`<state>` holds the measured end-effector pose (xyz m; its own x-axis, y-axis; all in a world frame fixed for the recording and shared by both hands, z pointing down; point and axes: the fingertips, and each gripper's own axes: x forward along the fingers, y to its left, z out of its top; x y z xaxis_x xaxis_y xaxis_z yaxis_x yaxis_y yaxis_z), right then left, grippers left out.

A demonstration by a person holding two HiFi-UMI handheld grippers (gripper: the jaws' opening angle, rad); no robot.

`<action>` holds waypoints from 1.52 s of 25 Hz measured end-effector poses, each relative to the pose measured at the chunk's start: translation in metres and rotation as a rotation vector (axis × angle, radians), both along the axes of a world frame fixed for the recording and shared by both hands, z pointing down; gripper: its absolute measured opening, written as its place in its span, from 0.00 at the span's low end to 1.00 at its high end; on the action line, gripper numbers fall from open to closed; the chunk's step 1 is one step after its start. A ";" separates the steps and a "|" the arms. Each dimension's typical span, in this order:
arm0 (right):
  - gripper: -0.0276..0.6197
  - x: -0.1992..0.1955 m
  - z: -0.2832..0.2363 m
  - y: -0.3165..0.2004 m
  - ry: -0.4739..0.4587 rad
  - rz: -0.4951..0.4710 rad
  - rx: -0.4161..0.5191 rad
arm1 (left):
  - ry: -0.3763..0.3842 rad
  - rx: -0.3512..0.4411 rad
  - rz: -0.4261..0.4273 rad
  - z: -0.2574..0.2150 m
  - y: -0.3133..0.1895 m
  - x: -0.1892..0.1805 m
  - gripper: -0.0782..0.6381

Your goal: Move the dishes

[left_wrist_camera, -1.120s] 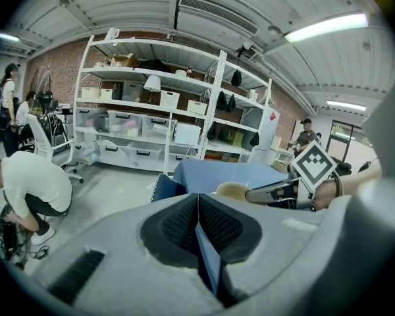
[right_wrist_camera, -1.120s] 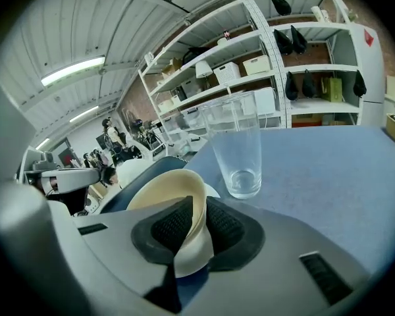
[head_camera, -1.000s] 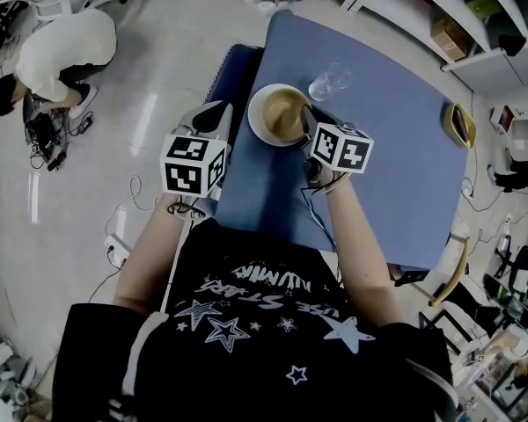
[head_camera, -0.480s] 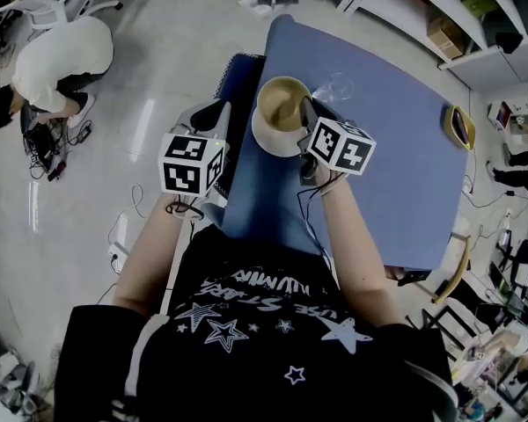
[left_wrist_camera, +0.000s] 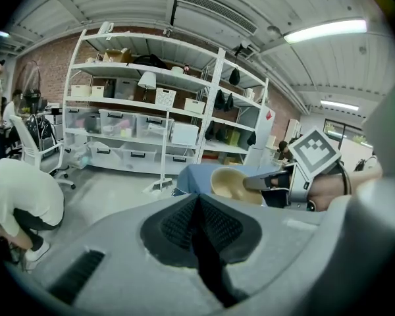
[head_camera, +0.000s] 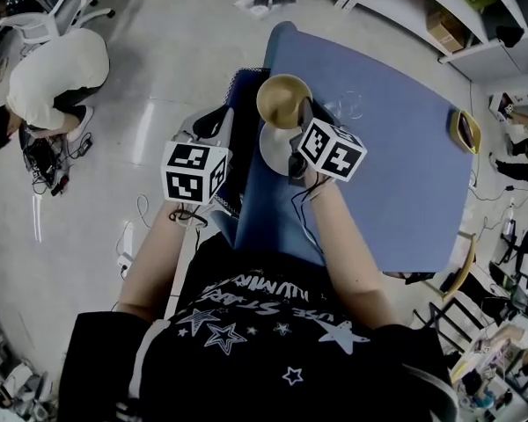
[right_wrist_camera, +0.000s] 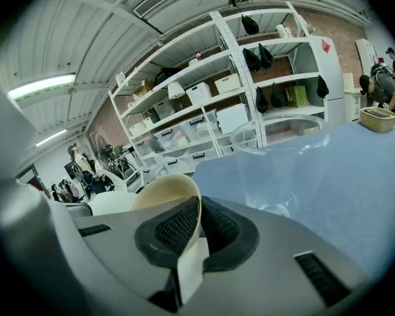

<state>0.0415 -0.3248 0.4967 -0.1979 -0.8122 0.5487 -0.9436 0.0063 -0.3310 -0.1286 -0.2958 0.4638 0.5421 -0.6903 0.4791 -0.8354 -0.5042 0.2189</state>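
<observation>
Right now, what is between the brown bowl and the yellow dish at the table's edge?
A clear glass stands between the bowl and the yellow dish; the rest is bare blue table. The head view shows it.

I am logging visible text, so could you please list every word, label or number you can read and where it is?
"STARS": on the person's black shirt, upside down to the head camera; likely "USE" beside it.
Second shirt line: too blurred to read.
Left marker cube and right marker cube: square patterns only, no letters.
Shelf boxes: labels too small.
</observation>
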 end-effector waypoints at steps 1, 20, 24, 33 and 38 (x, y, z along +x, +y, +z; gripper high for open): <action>0.07 0.000 0.002 -0.002 0.004 0.014 -0.004 | 0.002 -0.003 0.004 0.001 -0.004 0.000 0.14; 0.13 0.002 0.017 -0.018 0.128 0.127 -0.061 | 0.019 -0.036 0.063 0.016 -0.029 0.006 0.14; 0.18 0.000 0.019 -0.017 0.136 0.101 -0.062 | 0.020 -0.036 0.061 0.016 -0.031 0.006 0.14; 0.30 -0.003 0.020 -0.005 0.131 0.073 -0.070 | 0.023 -0.032 0.059 0.013 -0.022 0.003 0.14; 0.34 -0.002 0.015 0.008 0.129 0.077 -0.067 | 0.035 -0.021 0.063 0.007 -0.011 0.002 0.14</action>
<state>0.0398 -0.3169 0.5118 -0.0604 -0.7831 0.6190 -0.9752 -0.0859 -0.2038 -0.1270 -0.3067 0.4705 0.6009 -0.6443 0.4731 -0.7938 -0.5507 0.2583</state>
